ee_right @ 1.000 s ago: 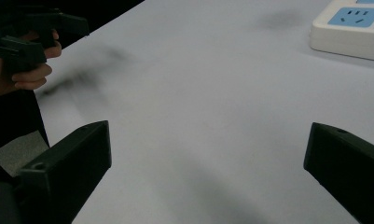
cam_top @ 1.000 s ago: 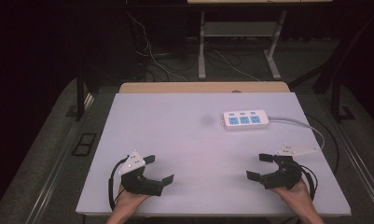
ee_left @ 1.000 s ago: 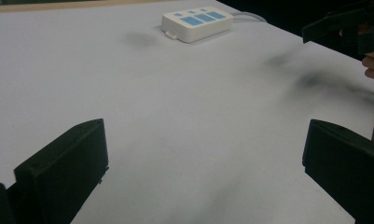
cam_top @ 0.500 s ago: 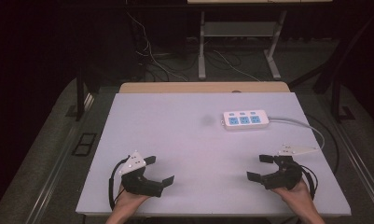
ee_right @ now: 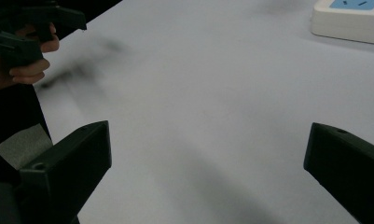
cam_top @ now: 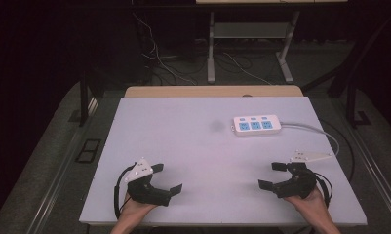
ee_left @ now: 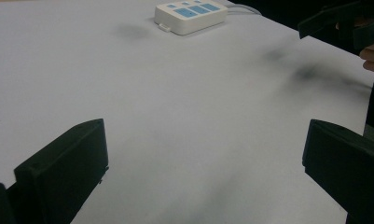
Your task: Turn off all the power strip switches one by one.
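- Left hand-held gripper [cam_top: 165, 178] low at the near left of the desk [cam_top: 183, 136], jaws spread wide, nothing between them; same wide gap in the left gripper view, bare desk top beyond.
- Right hand-held gripper [cam_top: 272, 175] low at the near right, jaws likewise wide apart and empty, both tips pointing inward toward the middle of the desk.
- Power strip [cam_top: 257, 125] flat on the far right half of the desk, well apart from both grippers, three blue sockets facing up.
- Long axis of the strip running left to right across the desk, nearly parallel to the far edge; white cord [cam_top: 320, 134] leaving its right end and curving back along the right side toward the near edge.
- From the right gripper: strip ahead and a little to the left, the shorter reach by a clear margin. In the right gripper view, a corner of the strip [ee_right: 348, 18] at the upper right.
- From the left gripper: strip far ahead and across to the right, seen small at the top of the left gripper view [ee_left: 190, 16].
- Likely the right hand's job, closing across the strip's short width rather than along its length.
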